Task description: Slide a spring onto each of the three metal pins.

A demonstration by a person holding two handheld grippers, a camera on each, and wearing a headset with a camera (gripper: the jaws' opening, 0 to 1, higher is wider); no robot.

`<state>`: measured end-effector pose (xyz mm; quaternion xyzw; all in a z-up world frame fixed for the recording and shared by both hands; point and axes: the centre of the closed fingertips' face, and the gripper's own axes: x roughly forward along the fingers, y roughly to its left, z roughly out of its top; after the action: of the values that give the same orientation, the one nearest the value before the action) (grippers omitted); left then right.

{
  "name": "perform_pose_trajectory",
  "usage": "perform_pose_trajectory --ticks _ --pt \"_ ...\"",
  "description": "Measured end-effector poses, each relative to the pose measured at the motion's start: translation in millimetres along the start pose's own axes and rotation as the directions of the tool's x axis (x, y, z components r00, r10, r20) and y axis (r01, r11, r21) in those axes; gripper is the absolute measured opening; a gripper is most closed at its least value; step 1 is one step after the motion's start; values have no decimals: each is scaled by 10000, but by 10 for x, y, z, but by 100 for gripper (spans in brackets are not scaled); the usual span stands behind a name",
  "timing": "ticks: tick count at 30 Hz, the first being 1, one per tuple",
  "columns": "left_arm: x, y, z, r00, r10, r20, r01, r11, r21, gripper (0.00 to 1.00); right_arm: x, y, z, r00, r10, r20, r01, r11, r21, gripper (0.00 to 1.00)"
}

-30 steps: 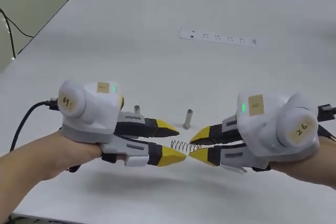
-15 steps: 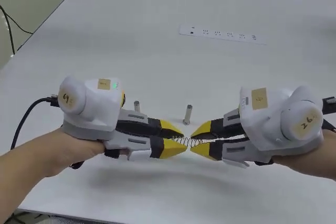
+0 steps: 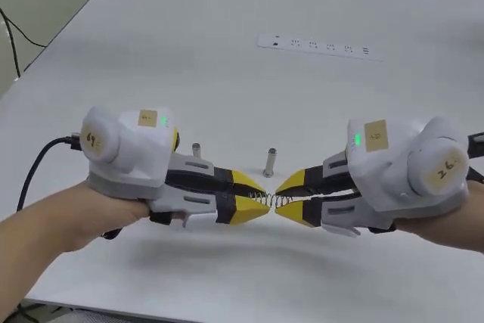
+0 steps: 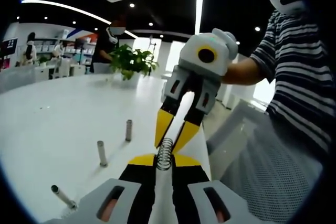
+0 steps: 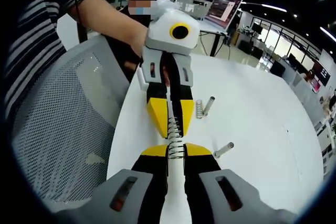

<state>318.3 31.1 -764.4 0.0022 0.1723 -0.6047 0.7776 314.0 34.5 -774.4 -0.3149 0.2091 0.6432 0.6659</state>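
Note:
A thin wire spring (image 3: 271, 200) hangs above the table, stretched between the two grippers. My left gripper (image 3: 261, 204) pinches its left end and my right gripper (image 3: 281, 200) its right end, yellow tips almost meeting. In the left gripper view the spring (image 4: 165, 153) rises from my shut jaws toward the right gripper (image 4: 173, 141). In the right gripper view the spring (image 5: 174, 132) runs from my tips to the left gripper (image 5: 169, 120). Three bare metal pins (image 4: 128, 129), (image 4: 101, 153), (image 4: 63, 196) stand on the white table (image 3: 227, 73); two pins (image 3: 271, 163), (image 3: 197, 149) show just behind the grippers.
A white power strip (image 3: 318, 47) lies at the far side of the table. A black cable (image 3: 41, 168) trails from the left gripper. Another small spring (image 5: 199, 109) sits beside a pin (image 5: 209, 105). A mesh chair (image 5: 68, 129) stands off the near table edge.
The two grippers have closed in on each other, their jaws have narrowed, and the spring between them looks shorter. The pins have not moved.

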Motion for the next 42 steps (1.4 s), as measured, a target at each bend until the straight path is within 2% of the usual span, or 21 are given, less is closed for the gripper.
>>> perform_pose_trajectory --ticks 24,30,42 --pt "-1 -57 -39 9995 -199 -226 200 9998 45 2 0 39 -33 9999 114 61 -115 9997 228 9" --pt "-2 -57 -38 9995 -206 -231 206 9998 -6 2 -26 39 -130 9999 131 -15 -130 9985 527 11" --pt "11 -88 -55 9991 -331 -273 330 9995 -21 2 -20 73 -148 9997 219 -50 -216 9990 380 8"
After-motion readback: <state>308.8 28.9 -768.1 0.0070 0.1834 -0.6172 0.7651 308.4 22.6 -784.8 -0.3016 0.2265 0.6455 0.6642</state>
